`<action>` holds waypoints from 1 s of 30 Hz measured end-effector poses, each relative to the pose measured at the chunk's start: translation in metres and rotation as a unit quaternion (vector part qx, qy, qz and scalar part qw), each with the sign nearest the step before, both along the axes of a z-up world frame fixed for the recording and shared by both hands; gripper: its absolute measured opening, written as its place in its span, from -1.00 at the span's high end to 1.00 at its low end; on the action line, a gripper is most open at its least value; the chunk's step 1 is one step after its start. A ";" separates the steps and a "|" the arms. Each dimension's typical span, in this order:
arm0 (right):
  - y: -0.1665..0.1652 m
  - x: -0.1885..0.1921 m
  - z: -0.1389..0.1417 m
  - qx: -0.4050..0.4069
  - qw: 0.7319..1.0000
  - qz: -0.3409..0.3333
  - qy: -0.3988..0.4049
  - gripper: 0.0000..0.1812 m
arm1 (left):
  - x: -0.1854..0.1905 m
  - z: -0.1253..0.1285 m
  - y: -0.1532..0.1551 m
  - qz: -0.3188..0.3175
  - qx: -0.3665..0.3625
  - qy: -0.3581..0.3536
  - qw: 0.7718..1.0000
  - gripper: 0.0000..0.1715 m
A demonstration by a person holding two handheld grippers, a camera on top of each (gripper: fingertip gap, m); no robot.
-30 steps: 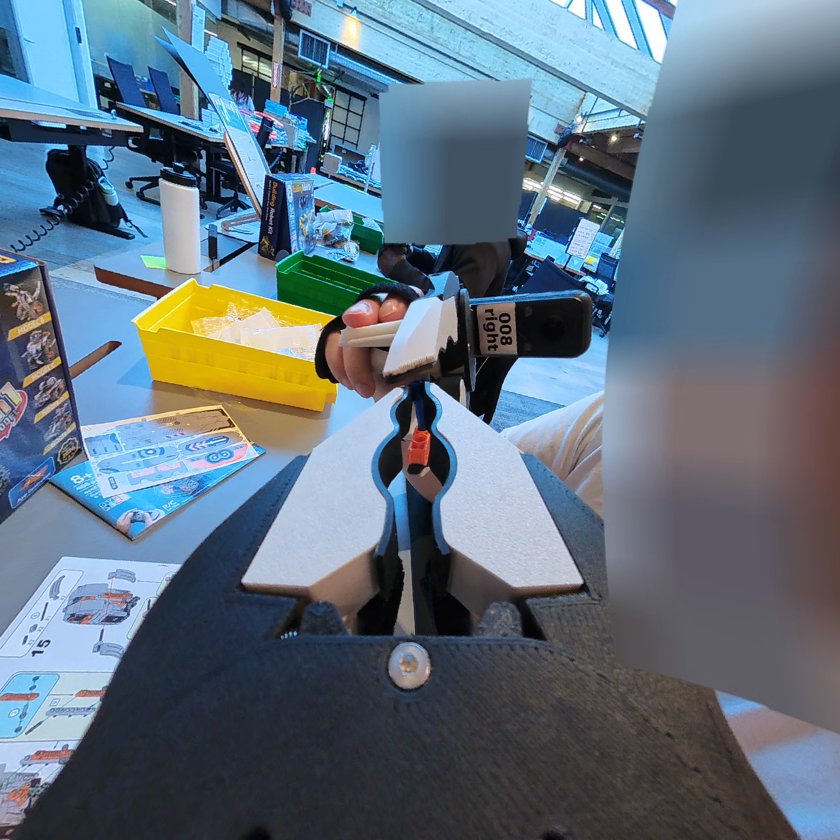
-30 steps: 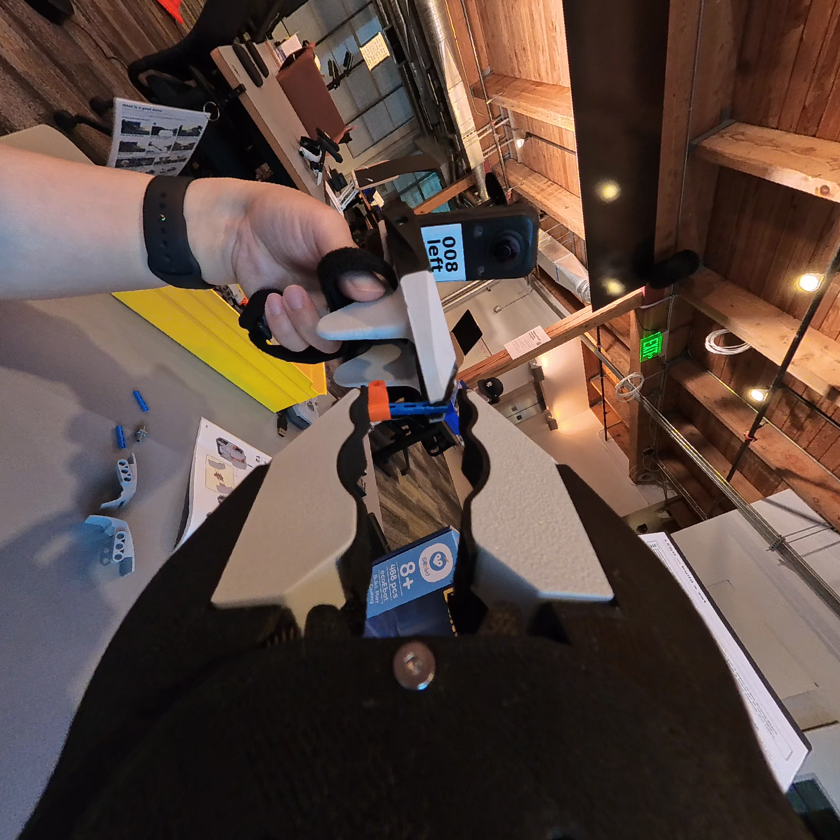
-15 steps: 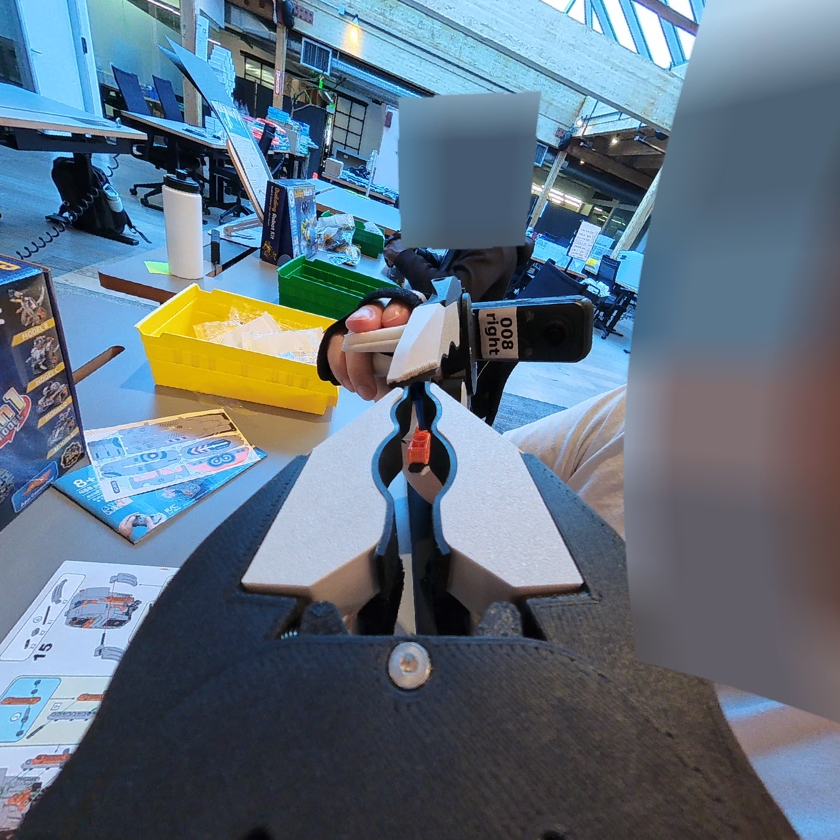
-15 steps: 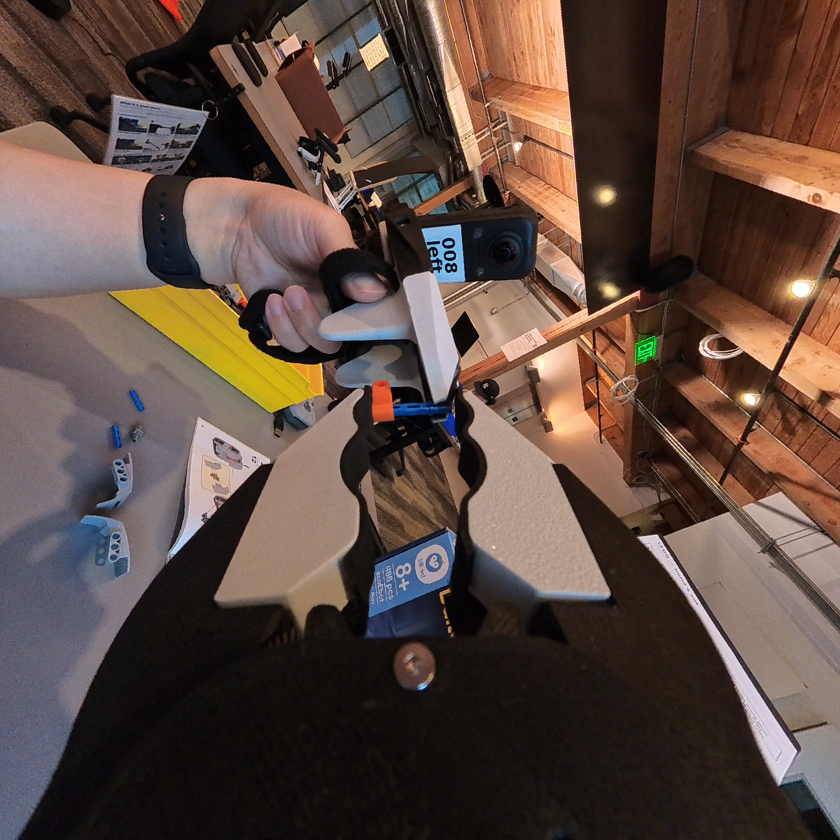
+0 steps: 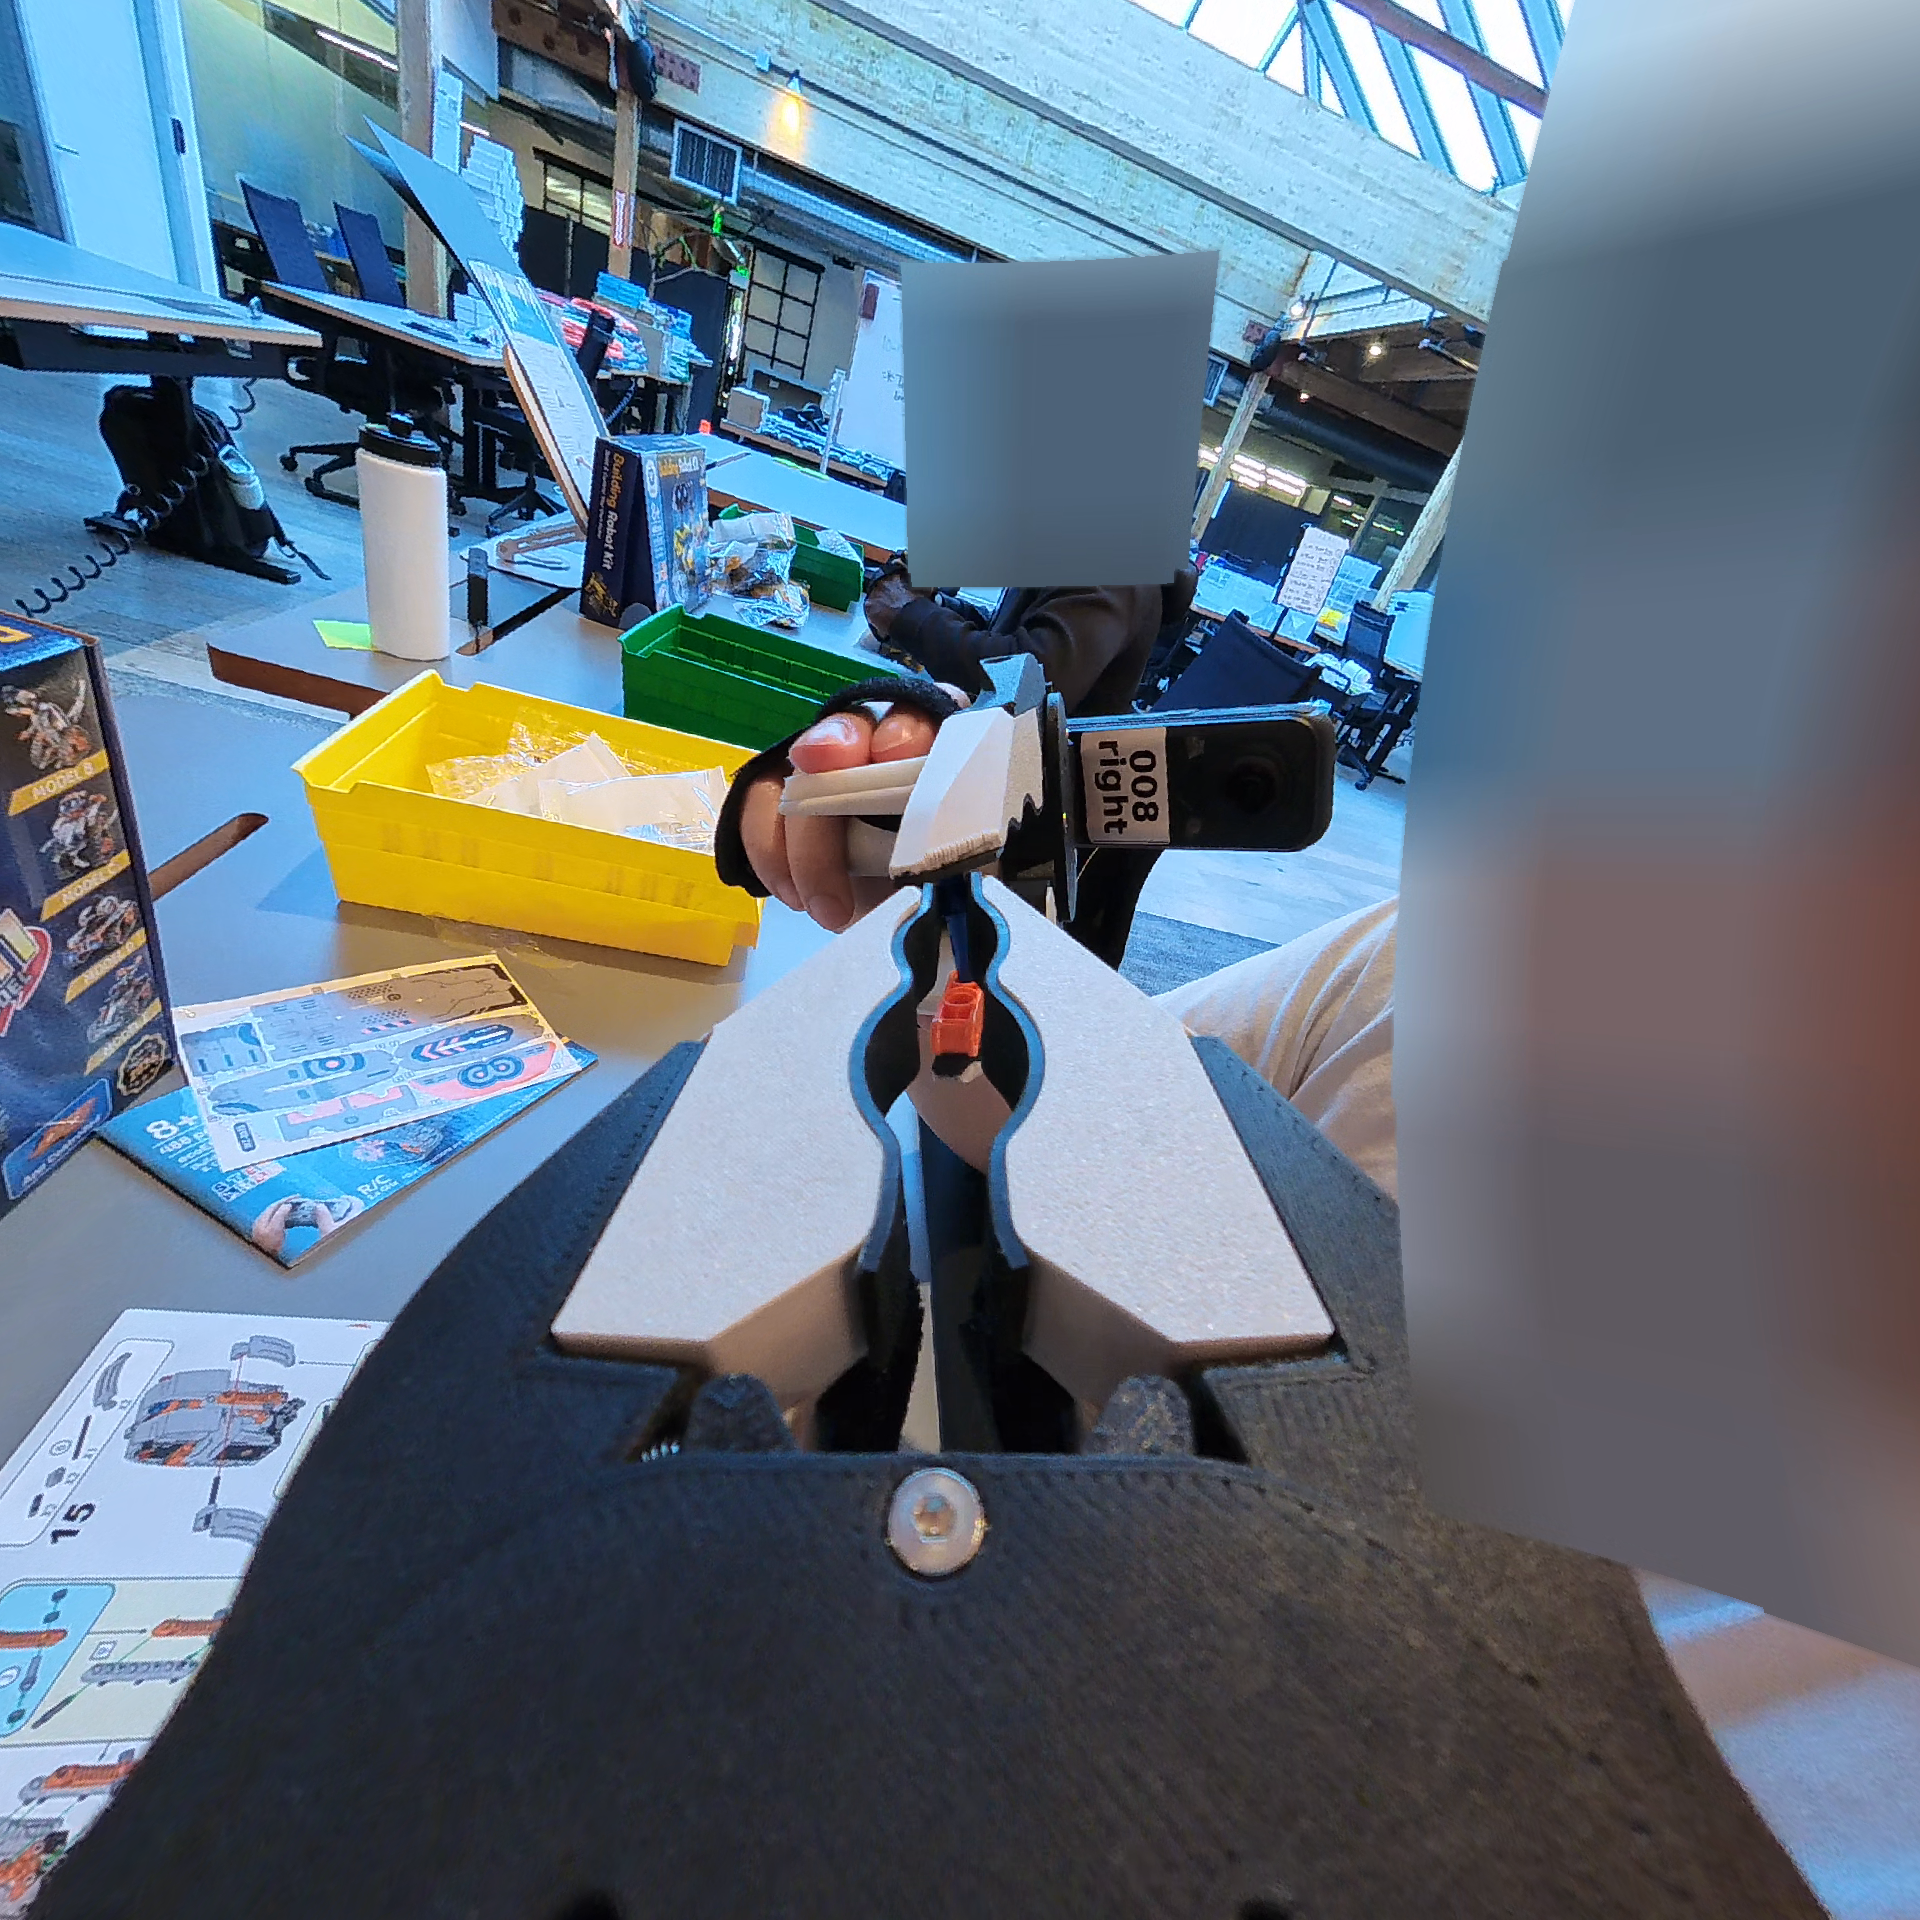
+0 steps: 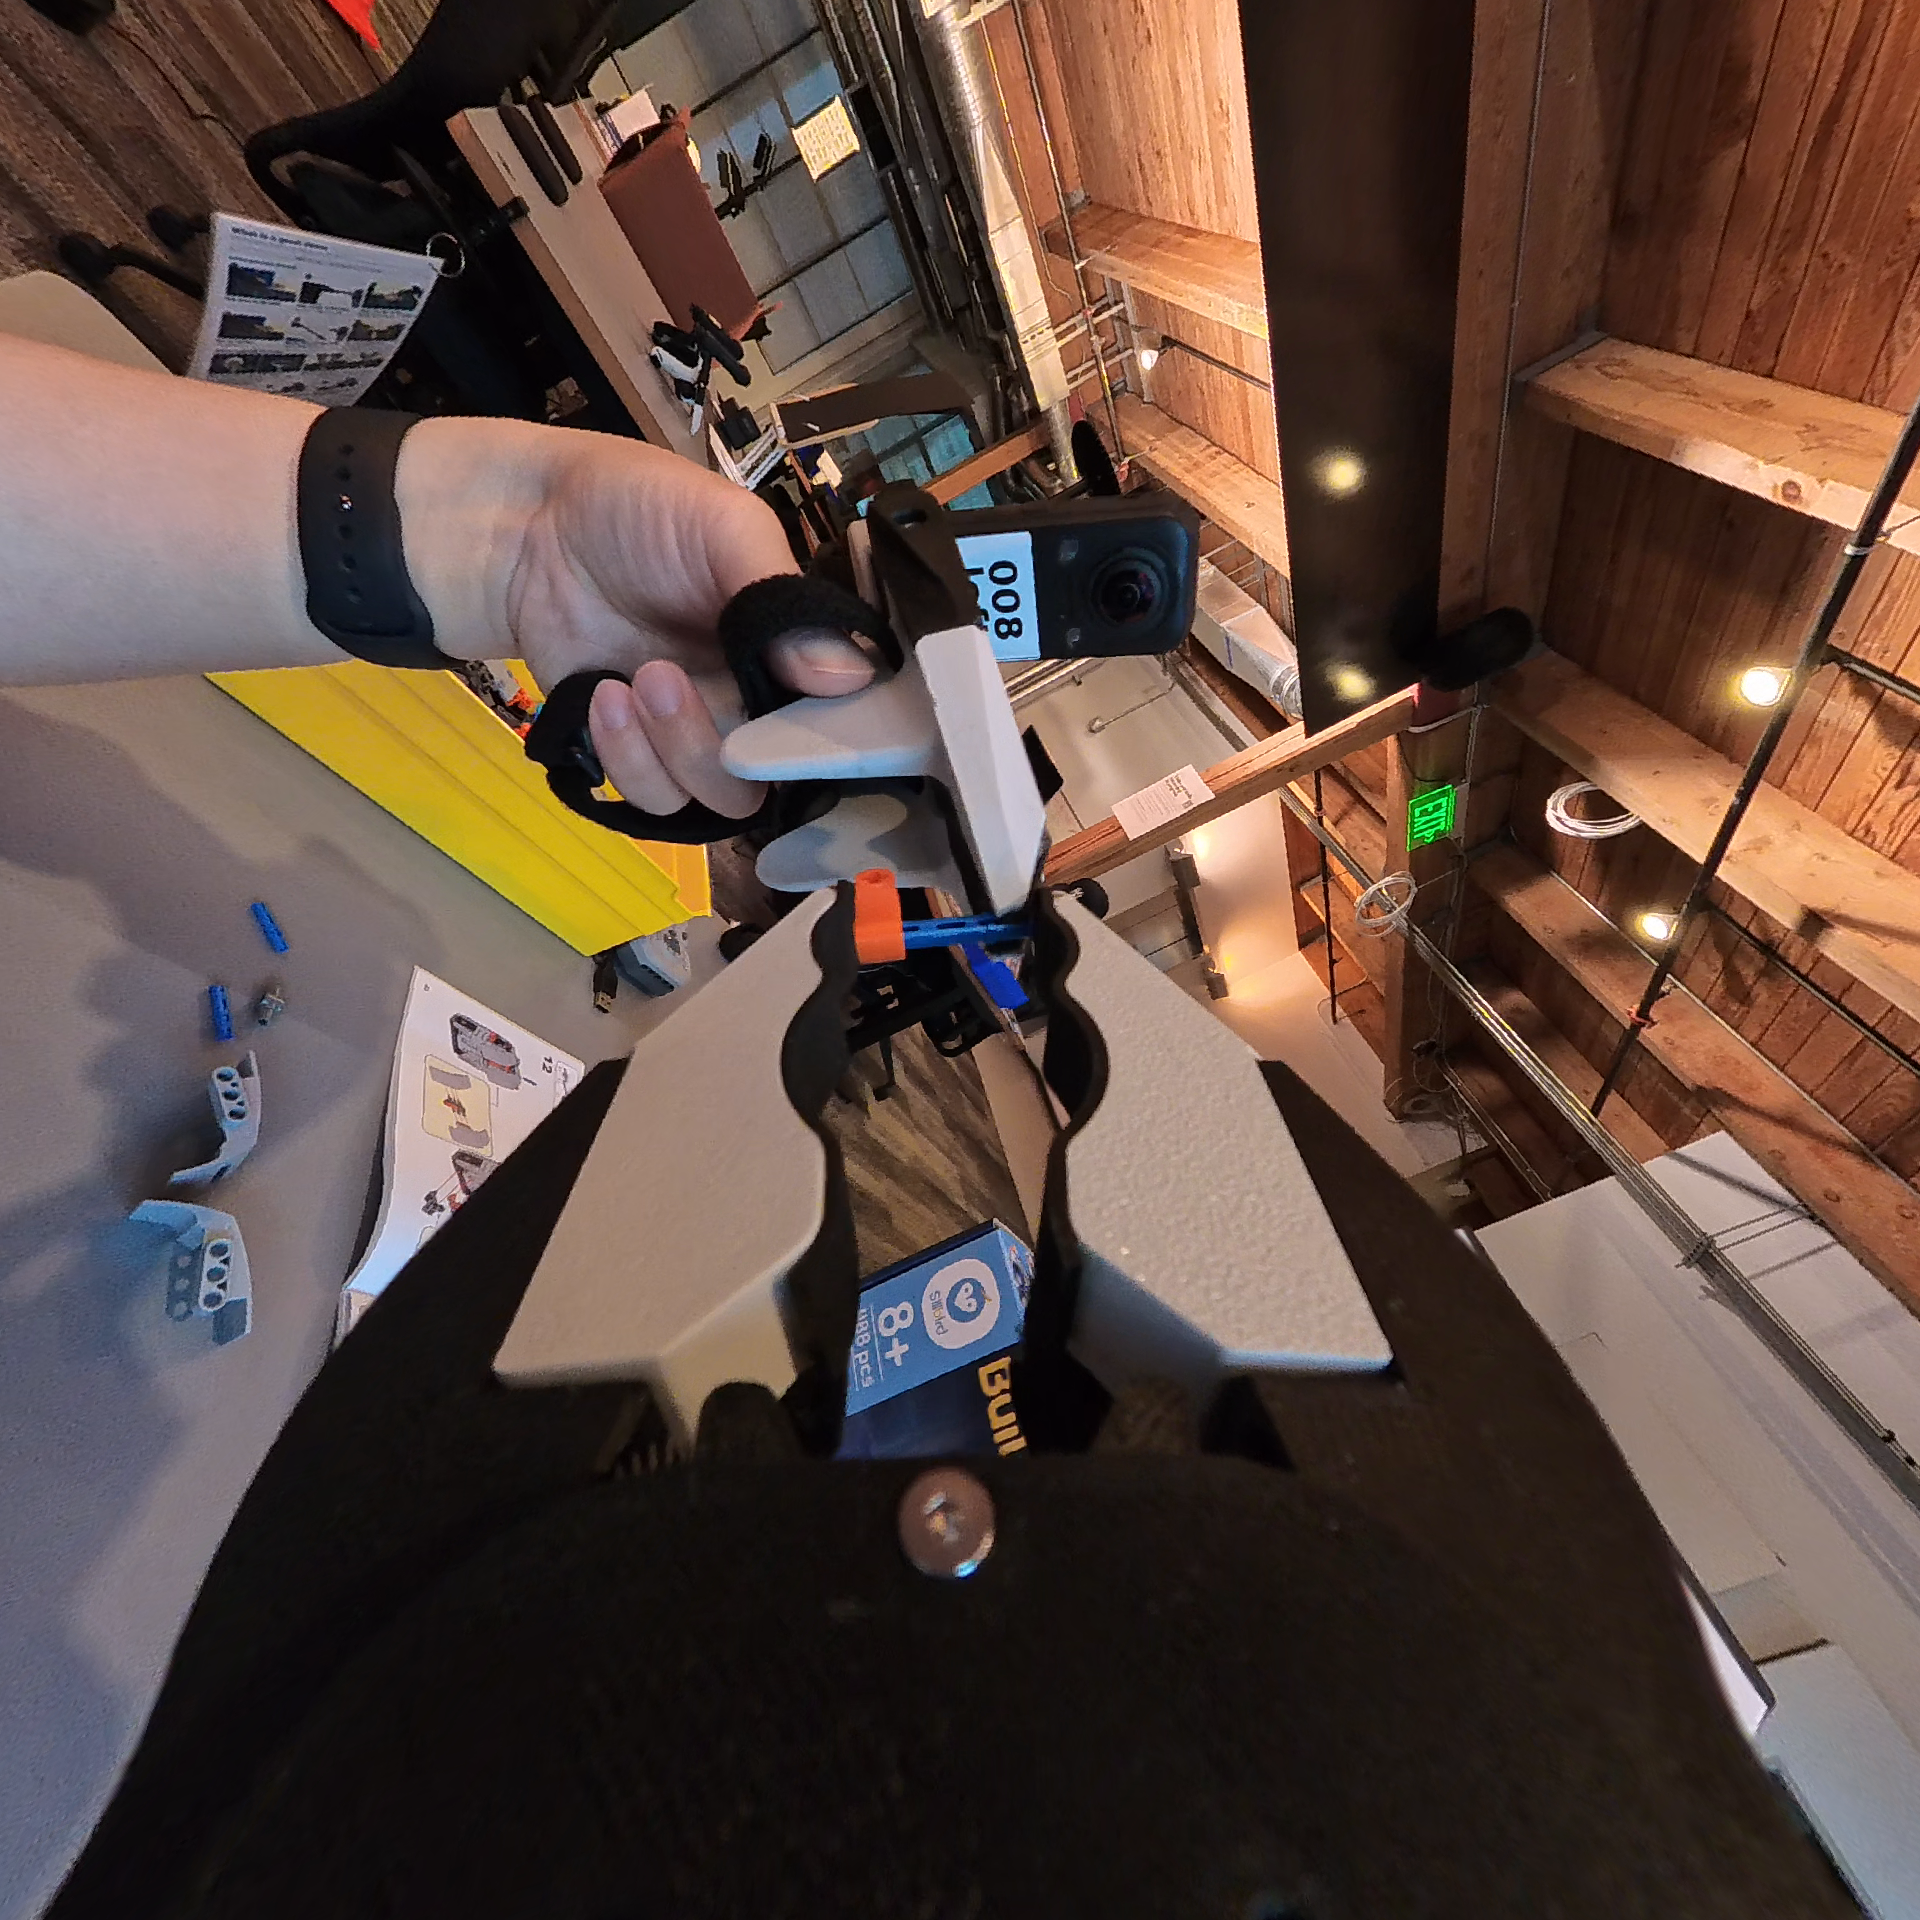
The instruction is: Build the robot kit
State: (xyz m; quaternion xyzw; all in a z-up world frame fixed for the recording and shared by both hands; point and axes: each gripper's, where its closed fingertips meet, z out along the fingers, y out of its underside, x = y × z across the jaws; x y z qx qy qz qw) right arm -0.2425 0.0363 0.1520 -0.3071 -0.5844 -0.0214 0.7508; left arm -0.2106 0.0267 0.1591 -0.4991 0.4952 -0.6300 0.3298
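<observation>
- Orange plastic connector block [image 5: 956,1018] on a thin blue plastic rod [image 6: 961,928] sits in mid-air above the grey worktop [image 5: 260,925], between both tools.
- Left gripper [image 5: 948,914] has its jaws clenched on the rod near their tips.
- Right gripper [image 6: 940,914] has its jaws spread apart, with rod and block spanning the gap at their tips.
- Yellow plastic bin [image 5: 520,852] with clear bags stands behind; printed instruction sheets [image 5: 364,1049] lie nearby.
- Small blue and grey plastic parts [image 6: 223,1091] lie scattered on the worktop.
</observation>
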 end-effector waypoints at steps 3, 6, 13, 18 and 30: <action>-0.001 0.001 0.001 0.006 1.000 -0.003 0.001 0.65 | 0.000 0.001 -0.001 -0.005 -0.006 -0.003 1.000 0.97; -0.002 0.001 0.003 0.009 1.000 -0.005 0.003 0.65 | 0.000 0.003 -0.002 -0.008 -0.008 -0.007 1.000 0.97; -0.002 0.004 0.006 0.016 1.000 -0.010 0.010 0.65 | -0.009 0.010 0.007 0.008 -0.023 -0.029 0.999 0.89; 0.000 0.002 0.003 0.015 1.000 -0.012 0.004 0.65 | -0.002 0.000 -0.003 -0.021 -0.016 -0.004 1.000 0.87; 0.001 -0.002 -0.006 -0.005 1.000 -0.003 -0.017 0.65 | 0.001 -0.012 -0.003 -0.008 0.023 0.038 0.999 0.98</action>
